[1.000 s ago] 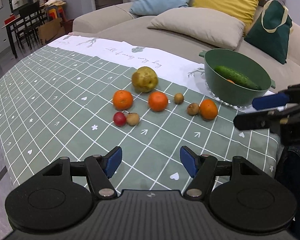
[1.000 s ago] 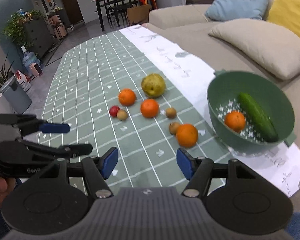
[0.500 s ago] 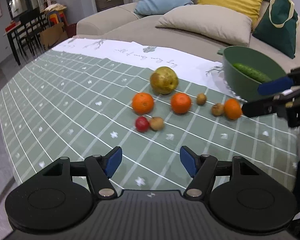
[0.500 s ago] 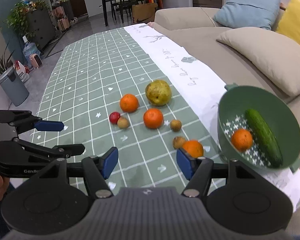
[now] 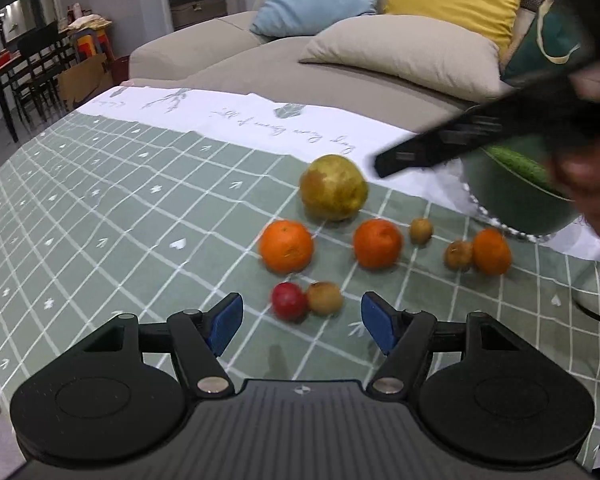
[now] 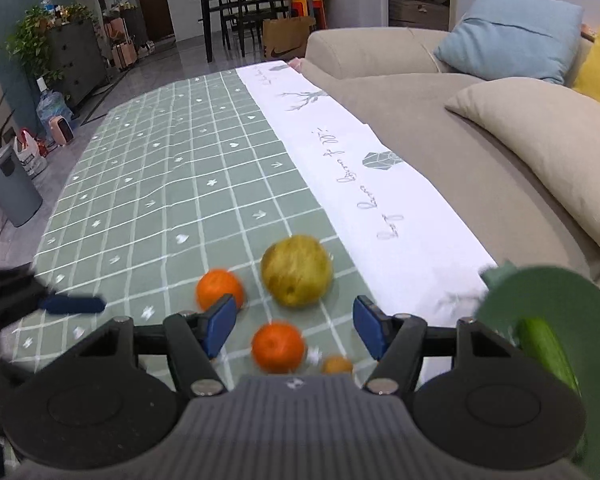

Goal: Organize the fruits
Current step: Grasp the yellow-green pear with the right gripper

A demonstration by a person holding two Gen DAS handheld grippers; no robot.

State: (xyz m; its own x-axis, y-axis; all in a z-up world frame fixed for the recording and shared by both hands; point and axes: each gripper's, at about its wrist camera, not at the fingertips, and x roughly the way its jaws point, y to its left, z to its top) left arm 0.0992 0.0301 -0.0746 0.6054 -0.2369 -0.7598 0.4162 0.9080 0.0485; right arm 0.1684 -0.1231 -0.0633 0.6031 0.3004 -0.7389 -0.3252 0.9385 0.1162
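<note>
Orange fruit (image 6: 278,346) between open right claw (image 6: 296,326)

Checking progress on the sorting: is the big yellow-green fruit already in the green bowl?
No. The big yellow-green fruit sits on the checked tablecloth, left of the green bowl.

Matt cloth tablecloth (image 5: 120,208), smooth green plastic bowl (image 5: 516,204) (slightly glossy), dimpled oranges (image 5: 286,246).
</note>
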